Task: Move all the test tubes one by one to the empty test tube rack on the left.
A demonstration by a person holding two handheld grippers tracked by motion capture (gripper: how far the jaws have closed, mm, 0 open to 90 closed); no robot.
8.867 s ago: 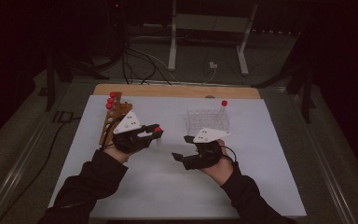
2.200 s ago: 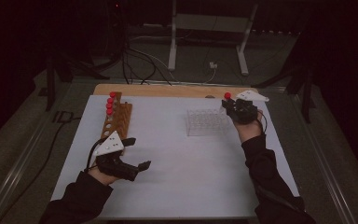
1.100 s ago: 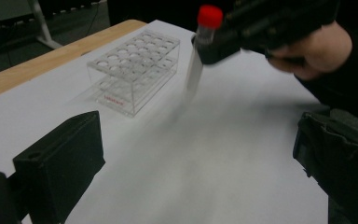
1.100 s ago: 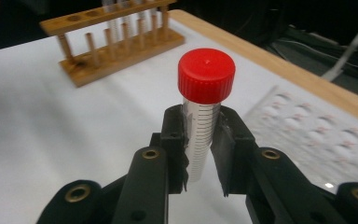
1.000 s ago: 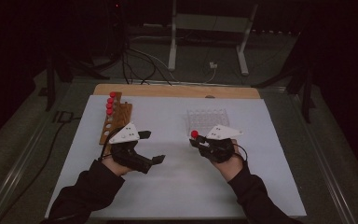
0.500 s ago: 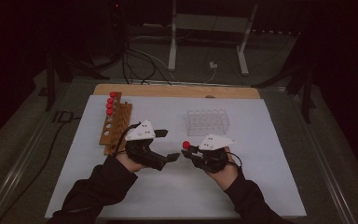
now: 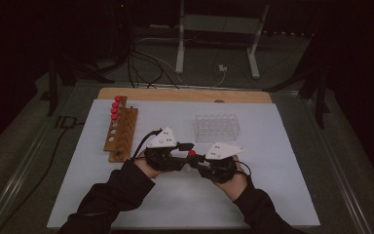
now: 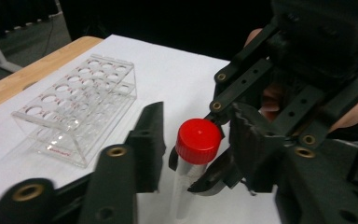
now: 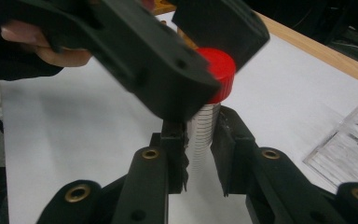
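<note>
A clear tube with a red cap [image 7: 192,152] stands upright between my two grippers at mid-table. My right gripper [image 9: 203,140] is shut on the tube's clear, graduated body [image 9: 204,128], just below the cap [image 9: 216,74]. My left gripper [image 8: 196,140] comes in from the left at the height of the cap [image 8: 198,140]. Its jaws have just been closing, and the cap sits between them. A sliver of white table still shows between one jaw and the cap. In the high view the left gripper [image 7: 187,150] and the right gripper [image 7: 198,165] meet tip to tip.
A wooden rack [image 7: 121,134] at the left of the white mat holds several red-capped tubes [image 7: 115,108] at its far end. A clear plastic rack [image 7: 216,126] stands behind the grippers, empty, and shows as well in the left gripper view [image 8: 74,112]. The table's wooden edge [image 7: 185,94] lies beyond.
My left hand has moved right up to the right gripper, and its jaws have narrowed around the red cap. The right gripper has kept hold of the tube, almost still.
</note>
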